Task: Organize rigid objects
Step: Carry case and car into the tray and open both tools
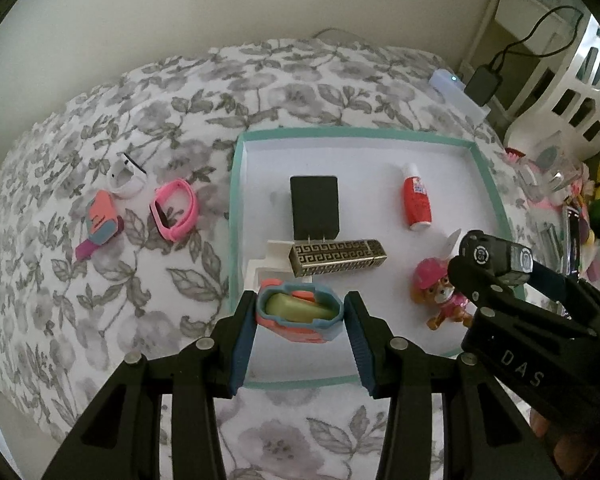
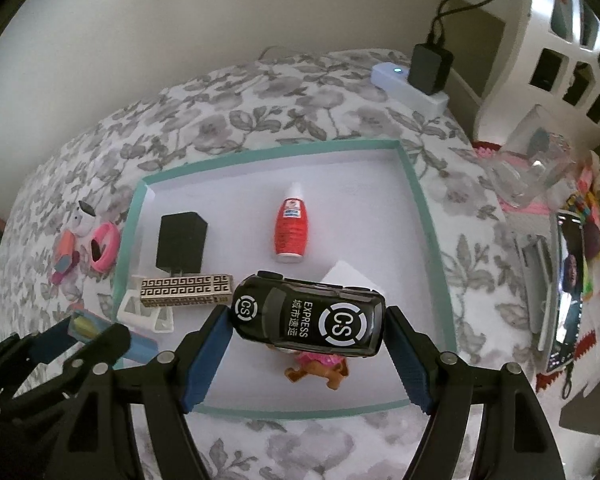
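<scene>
A teal-rimmed white tray (image 1: 236,208) (image 2: 428,216) lies on the floral bedspread. In it are a black charger (image 1: 314,206) (image 2: 182,240), a red bottle (image 1: 416,200) (image 2: 290,230), a gold patterned bar (image 1: 338,262) (image 2: 186,290) and a pink dog figure (image 1: 440,298) (image 2: 320,364). My left gripper (image 1: 300,316) is shut on an orange-and-blue toy with a green insert (image 1: 298,312), held over the tray's near left. My right gripper (image 2: 308,320) is shut on a black toy car (image 2: 310,316) (image 1: 496,258) over the dog figure.
Left of the tray lie an orange-blue toy (image 1: 100,216), a pink watch band (image 1: 174,210) and a white piece (image 1: 126,178). A white power strip with a black adapter (image 2: 428,68) sits at the back right. Clutter and a phone (image 2: 568,280) lie at right.
</scene>
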Tool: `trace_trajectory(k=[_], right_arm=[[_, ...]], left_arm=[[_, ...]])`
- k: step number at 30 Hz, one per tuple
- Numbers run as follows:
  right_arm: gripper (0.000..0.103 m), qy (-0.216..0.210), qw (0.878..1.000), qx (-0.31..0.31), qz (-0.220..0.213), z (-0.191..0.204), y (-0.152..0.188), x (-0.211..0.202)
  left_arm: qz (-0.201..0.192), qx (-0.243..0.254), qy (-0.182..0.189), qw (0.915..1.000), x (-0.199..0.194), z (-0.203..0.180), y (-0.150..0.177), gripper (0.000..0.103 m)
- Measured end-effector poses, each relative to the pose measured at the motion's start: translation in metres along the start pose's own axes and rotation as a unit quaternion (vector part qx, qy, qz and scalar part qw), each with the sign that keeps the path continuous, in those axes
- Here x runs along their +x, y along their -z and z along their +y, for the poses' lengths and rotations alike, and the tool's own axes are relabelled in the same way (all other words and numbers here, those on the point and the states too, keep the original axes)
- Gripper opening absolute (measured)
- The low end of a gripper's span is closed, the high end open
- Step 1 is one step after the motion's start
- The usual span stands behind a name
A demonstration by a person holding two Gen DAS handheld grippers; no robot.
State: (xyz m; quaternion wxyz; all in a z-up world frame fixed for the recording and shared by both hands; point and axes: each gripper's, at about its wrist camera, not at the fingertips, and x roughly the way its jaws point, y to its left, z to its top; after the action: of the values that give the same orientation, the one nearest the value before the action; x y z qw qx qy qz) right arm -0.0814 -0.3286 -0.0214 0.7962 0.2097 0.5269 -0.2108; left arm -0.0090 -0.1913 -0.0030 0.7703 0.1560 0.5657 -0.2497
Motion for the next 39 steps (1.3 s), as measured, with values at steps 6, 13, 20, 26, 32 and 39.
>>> trace_trajectory(k=[6,13,20,26,32,39], right_arm=[[0.079,0.003,1.000,-0.008,0.009,0.009,0.002,0.014],[0.079,-0.002,1.000,-0.008,0.007,0.012,0.002,0.015],[0.079,-0.001,1.000,-0.005,0.008,0.012,0.002,0.016],[0.079,0.000,1.000,-0.011,0.010,0.014,0.002,0.018],[0.079,0.003,1.000,-0.023,0.011,0.020,0.003,0.019],[0.080,0.008,0.999,-0.039,0.014,0.025,0.003,0.022]], left_arm=[[0.017,-0.006,-0.008,0.9998,0.014,0.005,0.001,0.046],[0.031,-0.018,-0.017,0.9992,0.026,0.016,0.002,0.046],[0.018,-0.022,-0.026,0.9992,0.018,0.022,-0.001,0.067],[0.004,-0.047,-0.052,0.9975,0.012,0.038,-0.004,0.076],[0.004,-0.102,-0.078,0.9917,0.013,0.064,-0.004,0.082],[0.008,-0.132,-0.077,0.9882,0.016,0.076,-0.002,0.082]])
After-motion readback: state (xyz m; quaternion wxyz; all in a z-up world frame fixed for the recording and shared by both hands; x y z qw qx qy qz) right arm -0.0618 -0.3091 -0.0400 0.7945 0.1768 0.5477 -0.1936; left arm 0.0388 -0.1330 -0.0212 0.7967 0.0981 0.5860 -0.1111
